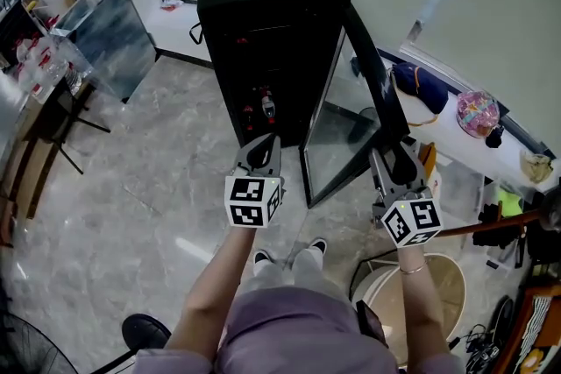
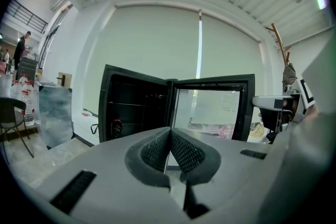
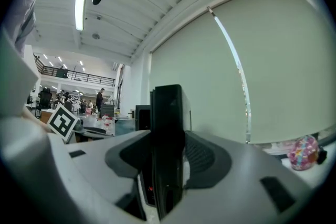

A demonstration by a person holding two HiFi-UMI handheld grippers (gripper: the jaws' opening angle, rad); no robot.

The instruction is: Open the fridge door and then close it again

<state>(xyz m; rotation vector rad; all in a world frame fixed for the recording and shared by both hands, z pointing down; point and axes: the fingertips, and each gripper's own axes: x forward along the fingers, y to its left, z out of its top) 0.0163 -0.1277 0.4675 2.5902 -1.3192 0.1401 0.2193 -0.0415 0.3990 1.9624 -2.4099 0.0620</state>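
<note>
Head view: the black fridge stands on the floor at the far side, its fridge door swung open to the right. Left gripper view: the left gripper is clenched on nothing, facing the open fridge. Right gripper view: the right gripper is grasping the fridge door's edge.

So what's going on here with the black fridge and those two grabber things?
A person stands in front of a small black fridge with a pair of tongs in each hand. The right tongs are clamped on the edge of its glass door, which stands wide open. The left tongs are shut and empty, held in front of the open fridge without touching it.
</note>
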